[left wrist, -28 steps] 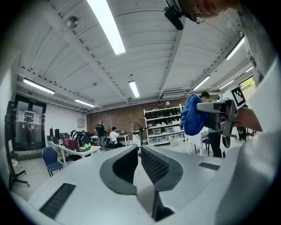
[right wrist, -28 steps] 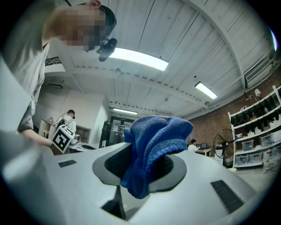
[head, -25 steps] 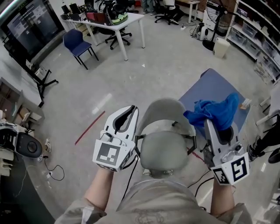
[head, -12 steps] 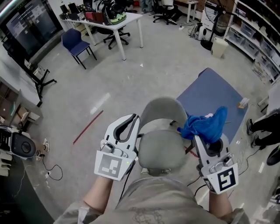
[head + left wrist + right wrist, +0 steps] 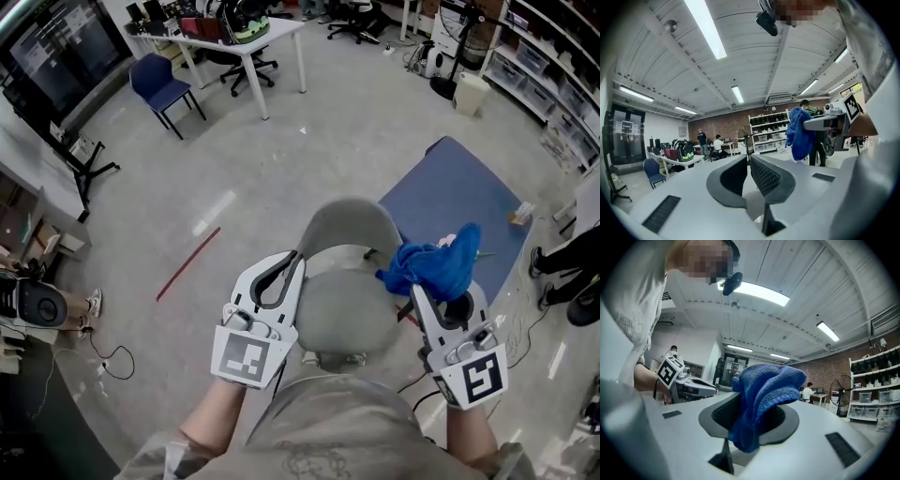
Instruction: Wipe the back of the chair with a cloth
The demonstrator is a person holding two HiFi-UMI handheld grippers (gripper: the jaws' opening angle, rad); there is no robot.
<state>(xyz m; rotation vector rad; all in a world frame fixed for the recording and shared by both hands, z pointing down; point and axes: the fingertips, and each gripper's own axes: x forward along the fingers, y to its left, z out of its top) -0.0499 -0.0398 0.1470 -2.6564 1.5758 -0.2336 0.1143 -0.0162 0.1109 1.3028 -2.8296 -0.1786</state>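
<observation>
Right gripper (image 5: 442, 298) is clamped on the blue cloth (image 5: 433, 267) and points away from the person. The cloth is bunched at the jaw tips and droops, its long axis near upright. Its loose end reaches toward the right edge of the grey chair (image 5: 347, 314); contact unclear. Left gripper (image 5: 294, 261) sits at the chair's left, jaws nearly together, nothing between them.
</observation>
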